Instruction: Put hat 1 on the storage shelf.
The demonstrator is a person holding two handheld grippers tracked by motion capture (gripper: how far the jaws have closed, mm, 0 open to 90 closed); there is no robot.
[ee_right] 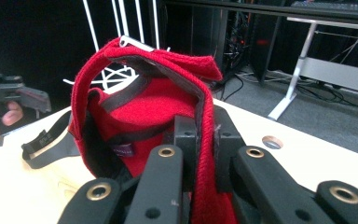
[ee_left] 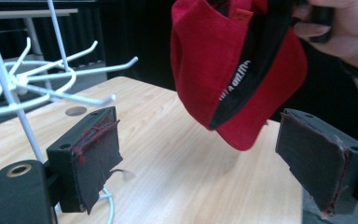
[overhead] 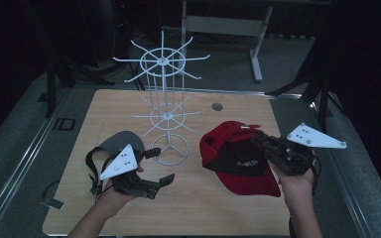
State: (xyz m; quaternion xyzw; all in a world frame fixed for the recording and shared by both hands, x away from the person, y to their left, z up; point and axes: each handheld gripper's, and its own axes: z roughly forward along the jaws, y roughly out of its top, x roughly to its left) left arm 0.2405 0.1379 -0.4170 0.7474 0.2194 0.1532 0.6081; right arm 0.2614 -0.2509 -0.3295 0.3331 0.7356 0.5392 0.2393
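Red cap (overhead: 238,158) pinched in right gripper (ee_right: 204,140); white print on black inner band unreadable. Left gripper (ee_left: 198,163) wide, empty.

The white wire rack (overhead: 164,106) stands mid-table, its hooked arms spreading wide at two levels and blocking passage above the far centre. The grey cap (overhead: 121,144) lies just left of its ring base, the red cap (overhead: 235,156) hangs to the right. Bare table (overhead: 198,208) lies open along the near edge, and between the rack's base and the red cap
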